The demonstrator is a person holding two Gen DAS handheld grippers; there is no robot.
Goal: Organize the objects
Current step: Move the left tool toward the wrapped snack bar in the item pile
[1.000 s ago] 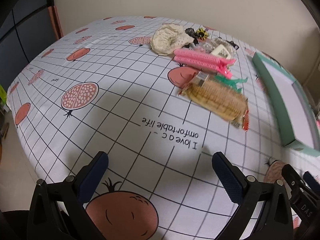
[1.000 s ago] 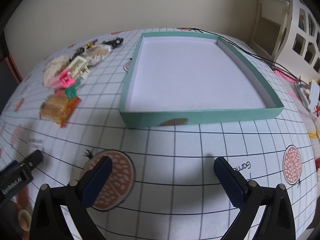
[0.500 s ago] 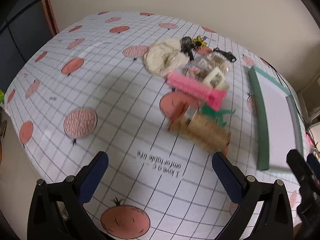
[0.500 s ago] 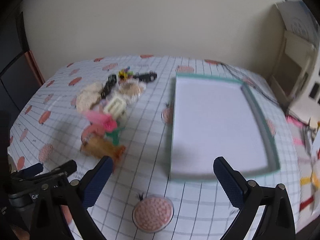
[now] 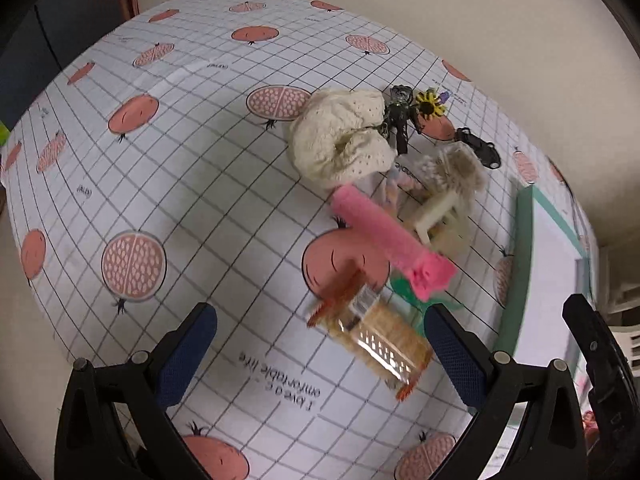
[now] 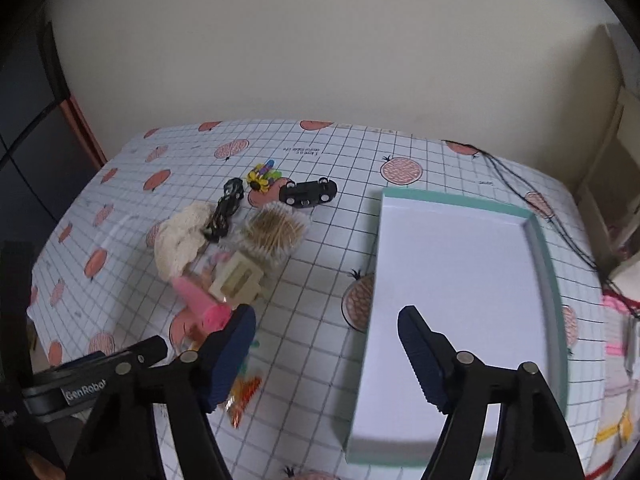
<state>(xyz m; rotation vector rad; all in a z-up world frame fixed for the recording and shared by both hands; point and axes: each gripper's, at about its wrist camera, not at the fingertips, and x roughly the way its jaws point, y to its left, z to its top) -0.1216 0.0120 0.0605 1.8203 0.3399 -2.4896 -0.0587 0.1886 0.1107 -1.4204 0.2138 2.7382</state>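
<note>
A heap of small items lies on the checked tablecloth: a cream knitted cloth (image 5: 344, 136) (image 6: 180, 236), a pink roller clip (image 5: 388, 236) (image 6: 204, 304), a cracker packet (image 5: 376, 340), a tub of cotton swabs (image 6: 276, 232), a beige clip (image 6: 238, 280), a black toy car (image 6: 308, 192) and a sunflower clip (image 6: 260, 178). My left gripper (image 5: 320, 356) hangs open above the table, just short of the cracker packet. Raised above the table's near side, my right gripper (image 6: 326, 360) is open, between the heap and the teal tray (image 6: 556, 280).
The teal tray's white floor is bare. Black cables (image 6: 520, 184) run over the table's far right corner. White shelving (image 6: 616, 168) stands to the right, a dark cabinet (image 5: 68, 28) to the left. The wall is close behind the table.
Both grippers have risen and pulled back from the table, so the views widen. The left view now centres on the heap. Both stay open.
</note>
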